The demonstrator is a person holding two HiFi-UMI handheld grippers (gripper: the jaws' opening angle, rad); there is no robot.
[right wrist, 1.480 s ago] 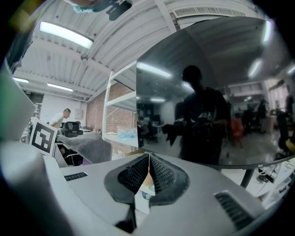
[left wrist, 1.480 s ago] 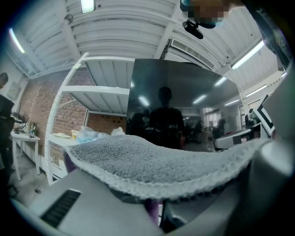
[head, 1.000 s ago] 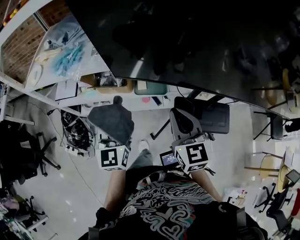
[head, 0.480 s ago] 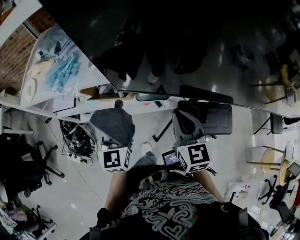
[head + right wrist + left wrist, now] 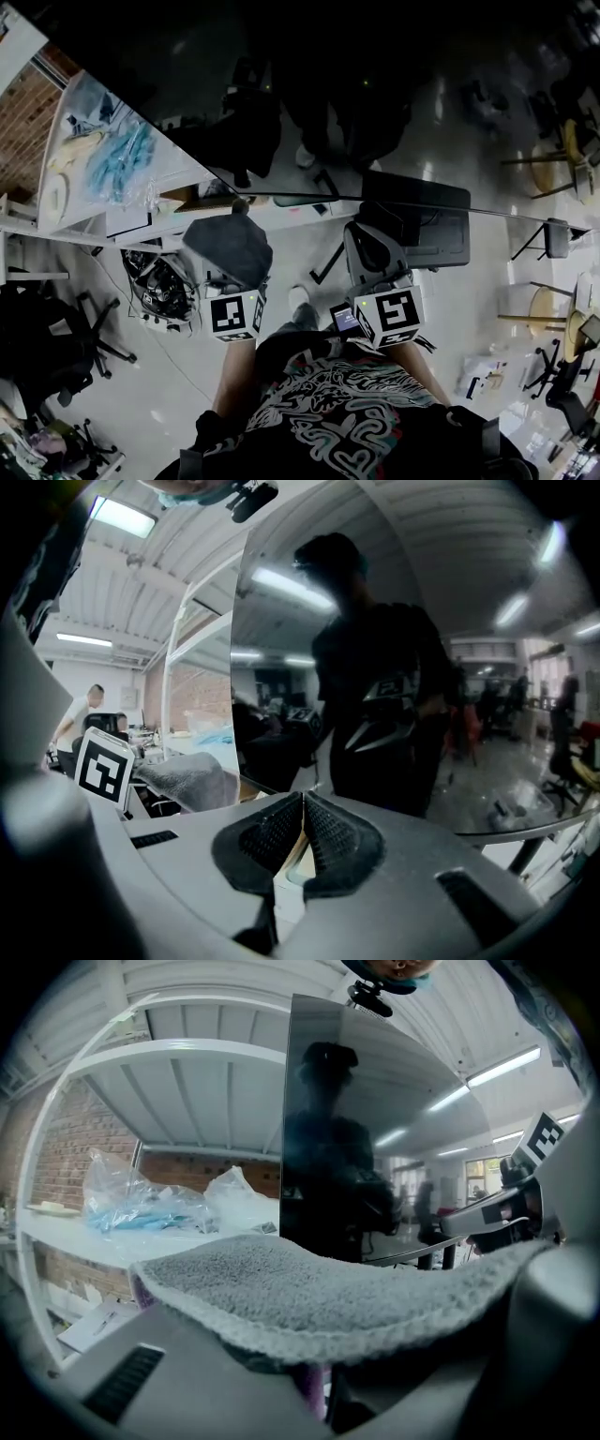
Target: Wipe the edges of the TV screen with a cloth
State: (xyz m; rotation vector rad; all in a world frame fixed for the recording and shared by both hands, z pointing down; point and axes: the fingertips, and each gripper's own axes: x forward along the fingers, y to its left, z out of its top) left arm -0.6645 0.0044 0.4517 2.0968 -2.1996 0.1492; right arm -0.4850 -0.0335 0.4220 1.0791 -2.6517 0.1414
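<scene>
Your left gripper (image 5: 323, 1372) raised just beneath the TV screen's (image 5: 375, 94) lower edge, jaws clamped on the cloth (image 5: 328, 1297), right gripper (image 5: 303, 803) level beside it under that same edge, jaws pressed together on nothing, left forearm (image 5: 228, 384) and right forearm (image 5: 417, 366) reaching forward side by side.

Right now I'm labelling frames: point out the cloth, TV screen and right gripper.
cloth (image 5: 309, 1297): left gripper view, its fuzzy top.
TV screen (image 5: 422, 94): head view, dark glass.
right gripper (image 5: 303, 803): right gripper view, between shut fingertips.
</scene>
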